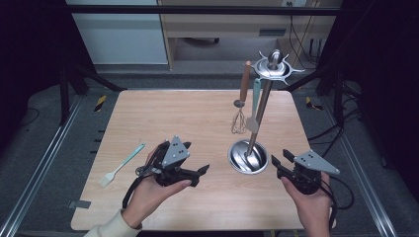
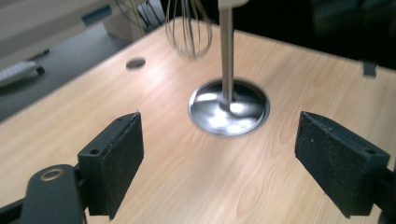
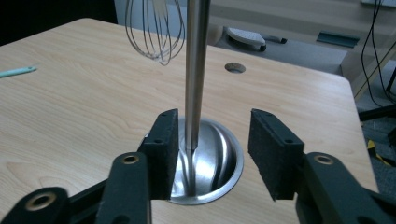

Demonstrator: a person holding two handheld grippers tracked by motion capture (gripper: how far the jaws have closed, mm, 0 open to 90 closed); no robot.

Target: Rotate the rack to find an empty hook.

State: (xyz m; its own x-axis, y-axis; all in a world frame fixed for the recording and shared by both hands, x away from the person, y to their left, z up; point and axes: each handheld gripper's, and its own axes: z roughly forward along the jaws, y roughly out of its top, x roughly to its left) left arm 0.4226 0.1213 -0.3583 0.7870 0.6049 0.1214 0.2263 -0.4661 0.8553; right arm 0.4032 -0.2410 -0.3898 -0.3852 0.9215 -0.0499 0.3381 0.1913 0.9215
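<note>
Two empty grippers, left spread wide, right half-spread, flank the steel utensil stand's round base at three o'clock on the wooden table; steady it before lifting.

A pale wood grain is shown on the desk. At its 2 o'clock, the utensil stand is shiny silver. At 8 o'clock, a mint-green brush is seen. Each gripper's pads are black.

No text, label, brand, number or sign can be read on anything here; the surfaces in view are plain.
</note>
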